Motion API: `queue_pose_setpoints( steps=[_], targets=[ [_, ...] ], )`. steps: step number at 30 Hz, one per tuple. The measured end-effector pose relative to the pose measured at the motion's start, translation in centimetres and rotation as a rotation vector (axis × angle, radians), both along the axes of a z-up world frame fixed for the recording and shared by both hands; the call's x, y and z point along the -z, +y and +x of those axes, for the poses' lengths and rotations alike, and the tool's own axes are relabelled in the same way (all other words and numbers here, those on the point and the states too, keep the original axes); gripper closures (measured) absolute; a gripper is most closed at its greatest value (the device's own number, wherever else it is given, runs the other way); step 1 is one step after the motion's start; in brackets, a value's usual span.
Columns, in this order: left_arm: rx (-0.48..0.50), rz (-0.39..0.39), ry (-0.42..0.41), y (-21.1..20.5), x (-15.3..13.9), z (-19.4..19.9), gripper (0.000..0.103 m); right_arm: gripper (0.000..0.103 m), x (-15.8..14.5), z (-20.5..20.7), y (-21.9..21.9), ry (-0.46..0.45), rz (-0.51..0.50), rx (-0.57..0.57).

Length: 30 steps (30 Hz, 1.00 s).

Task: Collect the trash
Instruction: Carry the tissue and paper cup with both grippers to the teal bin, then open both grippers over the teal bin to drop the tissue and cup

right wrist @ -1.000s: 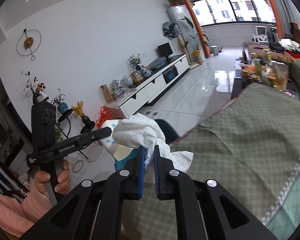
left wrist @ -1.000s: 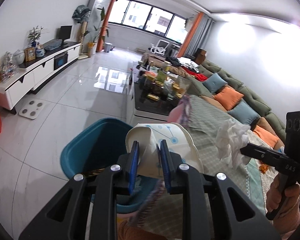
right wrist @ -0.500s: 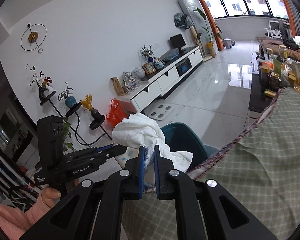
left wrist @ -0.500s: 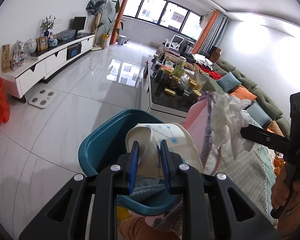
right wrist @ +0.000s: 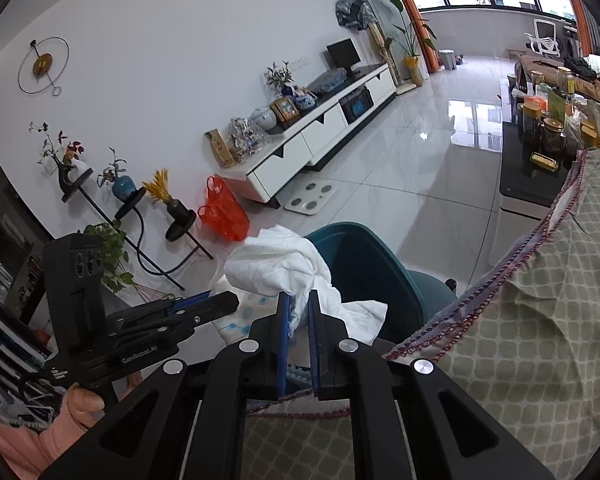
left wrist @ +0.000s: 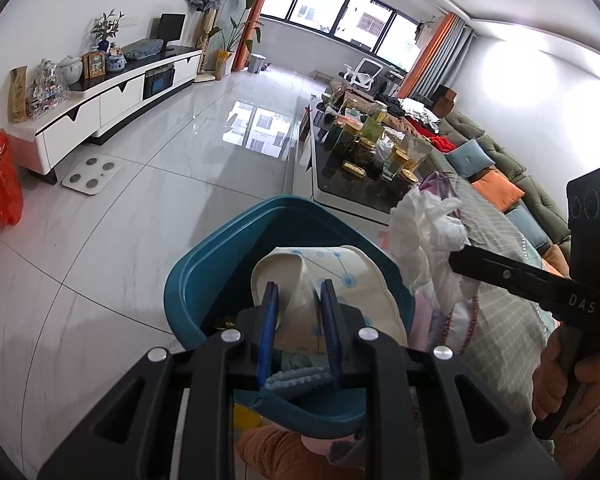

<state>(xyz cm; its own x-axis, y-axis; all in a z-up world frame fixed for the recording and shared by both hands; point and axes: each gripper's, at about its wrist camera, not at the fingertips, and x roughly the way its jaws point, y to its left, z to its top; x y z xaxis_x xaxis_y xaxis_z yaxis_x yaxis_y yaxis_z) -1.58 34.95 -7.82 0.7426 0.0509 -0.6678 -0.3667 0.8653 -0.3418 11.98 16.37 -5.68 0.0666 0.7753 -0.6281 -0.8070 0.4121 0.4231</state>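
Note:
My left gripper (left wrist: 299,294) is shut on a crumpled white paper cup with blue dot-and-line print (left wrist: 332,276). The cup hangs right over the mouth of a teal trash bin (left wrist: 204,276) on the floor. My right gripper (right wrist: 297,305) is shut on a bunched white tissue (right wrist: 276,260), held beside the same teal bin (right wrist: 364,256). In the left wrist view the tissue (left wrist: 424,236) and the right gripper sit to the right of the bin's rim. In the right wrist view the left gripper (right wrist: 216,308) with the cup (right wrist: 236,316) is at the lower left.
A green checked cloth (right wrist: 520,332) with a red stitched edge covers the surface at the right of the bin. A black coffee table (left wrist: 364,168) crowded with jars stands beyond. A white TV cabinet (left wrist: 100,108), a floor scale (left wrist: 92,172) and an orange bag (left wrist: 0,188) lie left.
Both grippers have moved toward the teal bin, which now looks larger and nearer. The cup has sunk over the bin's mouth. The tissue has come closer to the rim. Both grips are unchanged.

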Motion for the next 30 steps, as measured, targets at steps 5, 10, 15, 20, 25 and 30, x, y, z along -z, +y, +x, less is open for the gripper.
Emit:
queue_pose_setpoints(
  steps=[5,10,15,20,25,30],
  targets=[
    [-0.011,0.003,0.018,0.1,0.3,0.5,0.08,0.091,1.2,0.5,0.8,0.017,-0.044,0.015],
    [-0.009,0.004,0.035,-0.5,0.6,1.2,0.08,0.091,1.9,0.9,1.2,0.039,-0.073,0.032],
    [-0.009,0.001,0.043,-0.3,0.9,1.7,0.079,0.072,1.8,1.1,1.4,0.048,-0.074,0.041],
    [-0.01,-0.006,0.047,-0.2,1.0,1.7,0.073,0.067,1.9,1.1,1.0,0.052,-0.067,0.05],
    [-0.012,-0.011,0.027,-0.4,0.8,1.3,0.055,0.063,1.6,0.6,0.0,0.046,-0.055,0.049],
    [0.002,0.0,-0.017,-1.3,-0.5,0.5,0.042,0.059,0.7,-0.2,-1.7,0.026,-0.03,0.049]
  ],
)
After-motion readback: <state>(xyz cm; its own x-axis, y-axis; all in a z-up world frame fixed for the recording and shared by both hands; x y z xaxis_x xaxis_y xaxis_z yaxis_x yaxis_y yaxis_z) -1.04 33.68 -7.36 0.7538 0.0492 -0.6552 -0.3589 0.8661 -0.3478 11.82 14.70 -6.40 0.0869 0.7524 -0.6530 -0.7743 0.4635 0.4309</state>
